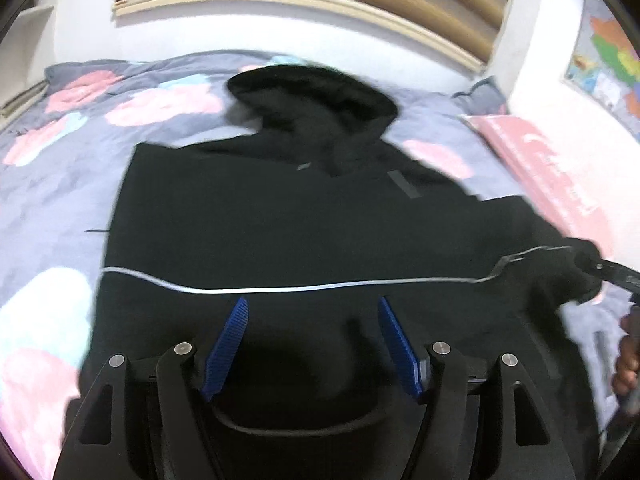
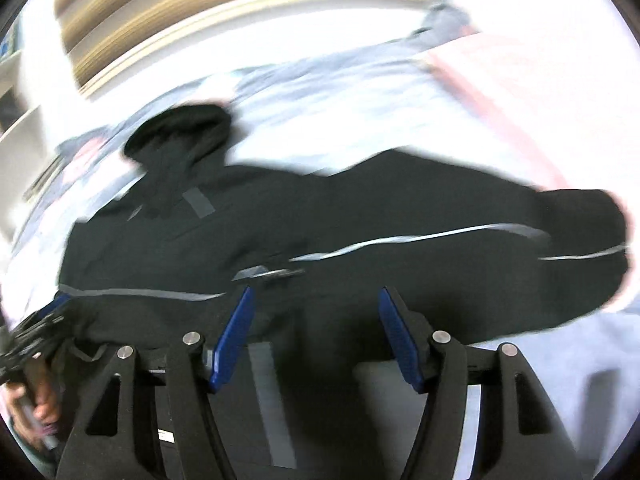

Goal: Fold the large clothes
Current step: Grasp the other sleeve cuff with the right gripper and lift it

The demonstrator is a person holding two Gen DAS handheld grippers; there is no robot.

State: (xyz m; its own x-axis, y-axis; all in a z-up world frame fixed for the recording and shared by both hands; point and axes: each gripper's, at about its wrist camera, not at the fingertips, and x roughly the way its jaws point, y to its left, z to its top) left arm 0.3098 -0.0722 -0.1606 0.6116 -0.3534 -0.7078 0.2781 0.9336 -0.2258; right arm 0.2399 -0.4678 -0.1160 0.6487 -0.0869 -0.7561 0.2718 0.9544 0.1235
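Hoodie (image 1: pixel 280 216) spreads across bedspread (image 1: pixel 60 184), both jaws apart above its hem.

L claw (image 1: pixel 312 344): blue pads (image 1: pixel 226 348) spread well apart, nothing pinched btwn them, pointing fwd and steeply down. R claw (image 2: pixel 316 338): pads (image 2: pixel 234 340) likewise wide apart, no grip, same downward tilt; view heavily blurred. In L wrist view, person's R hand (image 1: pixel 626 360) shows at right edge, fingers wrapped round its handle. In R wrist view, L hand (image 2: pixel 34 404) sits at lower left edge, also gripping a handle.
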